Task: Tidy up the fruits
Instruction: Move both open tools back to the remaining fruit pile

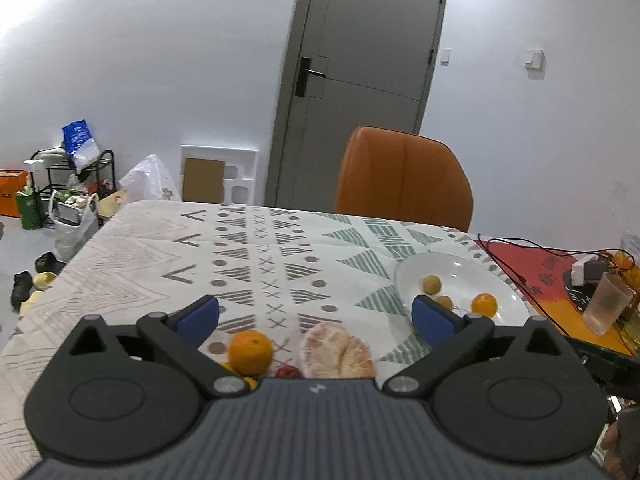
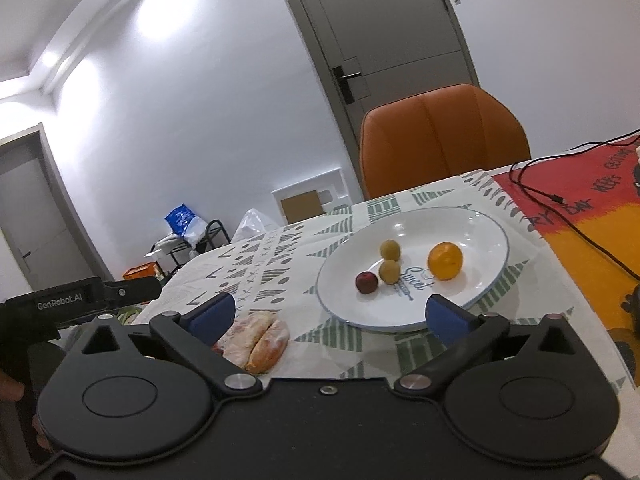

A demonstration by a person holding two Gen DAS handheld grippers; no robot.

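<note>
A white plate [image 2: 472, 224] on the patterned tablecloth holds an orange [image 2: 445, 261], two small yellow-green fruits [image 2: 390, 249] and a dark red fruit [image 2: 366, 282]. My right gripper [image 2: 330, 316] is open just in front of the plate with nothing between its fingers. A peeled pomelo piece [image 2: 260, 340] lies left of it. In the left wrist view my left gripper [image 1: 316, 318] is open above an orange [image 1: 250, 352], the peeled pomelo [image 1: 338, 350] and a small red fruit [image 1: 289, 372], holding none of them. The plate [image 1: 460, 268] sits to its right.
An orange chair [image 1: 404, 178] stands at the table's far edge. A red-and-orange mat [image 2: 592, 216] with a black cable [image 2: 560, 204] lies right of the plate, with a frosted cup [image 1: 606, 302] on it. Bags and a shoe rack [image 1: 76, 176] clutter the floor at left.
</note>
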